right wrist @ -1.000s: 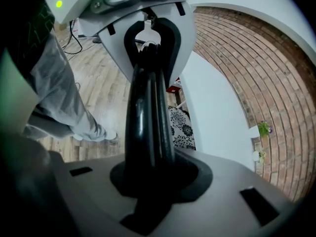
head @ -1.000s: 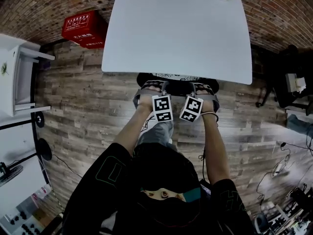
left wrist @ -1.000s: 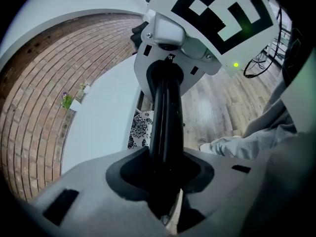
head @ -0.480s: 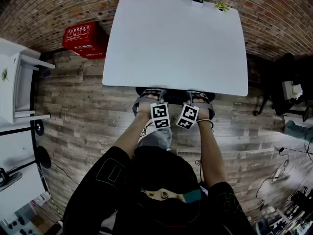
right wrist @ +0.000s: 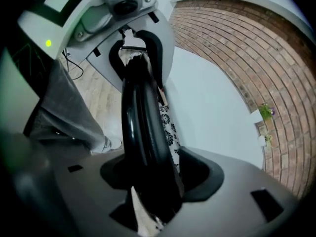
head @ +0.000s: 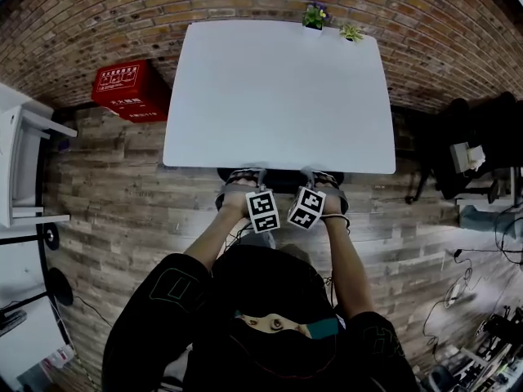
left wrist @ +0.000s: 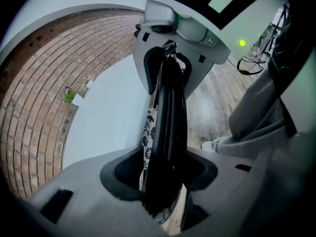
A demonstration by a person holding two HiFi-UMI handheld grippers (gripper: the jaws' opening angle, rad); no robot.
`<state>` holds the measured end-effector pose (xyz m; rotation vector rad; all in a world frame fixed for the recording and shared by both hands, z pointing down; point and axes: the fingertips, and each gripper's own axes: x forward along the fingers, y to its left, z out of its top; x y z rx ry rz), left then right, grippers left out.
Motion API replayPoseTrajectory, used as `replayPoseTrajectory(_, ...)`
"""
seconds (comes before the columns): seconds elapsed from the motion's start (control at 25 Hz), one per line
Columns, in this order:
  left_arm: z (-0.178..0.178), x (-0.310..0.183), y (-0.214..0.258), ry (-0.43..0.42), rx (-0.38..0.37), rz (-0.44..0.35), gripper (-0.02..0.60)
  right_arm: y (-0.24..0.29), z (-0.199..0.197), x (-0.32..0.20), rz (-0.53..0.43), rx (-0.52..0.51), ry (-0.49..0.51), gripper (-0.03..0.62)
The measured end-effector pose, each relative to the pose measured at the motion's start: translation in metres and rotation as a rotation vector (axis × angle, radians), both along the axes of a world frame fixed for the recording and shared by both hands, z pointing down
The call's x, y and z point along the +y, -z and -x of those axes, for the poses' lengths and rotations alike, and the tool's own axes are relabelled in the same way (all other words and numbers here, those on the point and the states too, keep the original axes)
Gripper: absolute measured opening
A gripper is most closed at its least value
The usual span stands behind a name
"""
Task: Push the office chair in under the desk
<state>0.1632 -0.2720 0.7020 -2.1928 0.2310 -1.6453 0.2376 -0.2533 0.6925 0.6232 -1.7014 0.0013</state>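
The black office chair's back [head: 280, 175] shows as a thin strip at the near edge of the white desk [head: 274, 88], with its seat hidden beneath. My left gripper [head: 243, 188] and right gripper [head: 327, 189] sit side by side over the top of the back. In the left gripper view the black chair back [left wrist: 168, 117] runs up through my left gripper [left wrist: 160, 181], whose jaws are opening, with a gap on each side. In the right gripper view the chair back [right wrist: 140, 117] stands between the opening jaws of my right gripper [right wrist: 153, 181]. A flower-patterned cloth [left wrist: 149, 127] hangs beside the back.
A red box [head: 131, 88] lies on the floor left of the desk. Two small plants [head: 314, 15] stand at the desk's far edge by the brick wall. A white shelf unit [head: 20, 162] is at the left, a dark chair [head: 474, 137] and cables [head: 458, 276] at the right.
The chair has slid further under the desk, so less of it shows. Both grippers and the person have moved forward with it.
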Motion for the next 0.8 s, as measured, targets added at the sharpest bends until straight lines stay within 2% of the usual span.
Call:
replayPoseTrajectory(0.16,0.002,0.009,0.007,-0.04,-0.018,0.042,0.186,0.016,-0.007,0.016,0.113,-0.068,-0.018,0.233)
replayPoseTrajectory(0.32,0.003,0.019,0.021,-0.085,0.001,0.189,0.183,0.05,-0.003,0.019,0.237,-0.211,-0.014,0.216)
replayPoseTrajectory(0.44,0.002,0.024,0.042,-0.11,0.062,0.324,0.167,0.085,0.003,-0.001,0.203,-0.353,-0.055,0.189)
replayPoseTrajectory(0.48,-0.001,0.021,0.051,-0.104,0.101,0.342,0.164,0.094,0.002,-0.012,0.171,-0.401,-0.08,0.189)
replayPoseTrajectory(0.52,-0.005,0.012,0.063,-0.085,0.154,0.333,0.122,0.103,0.001,-0.023,0.133,-0.44,-0.102,0.184)
replayPoseTrajectory(0.56,-0.01,-0.001,0.077,-0.06,0.216,0.303,0.018,0.11,-0.001,-0.034,0.095,-0.469,-0.122,0.176)
replayPoseTrajectory(0.68,-0.028,-0.041,0.129,0.005,0.39,0.216,0.009,0.132,-0.005,-0.062,-0.004,-0.538,-0.16,0.14)
replayPoseTrajectory(0.8,-0.04,-0.081,0.179,0.085,0.564,0.119,0.009,0.165,-0.001,-0.086,-0.082,-0.682,-0.204,0.135)
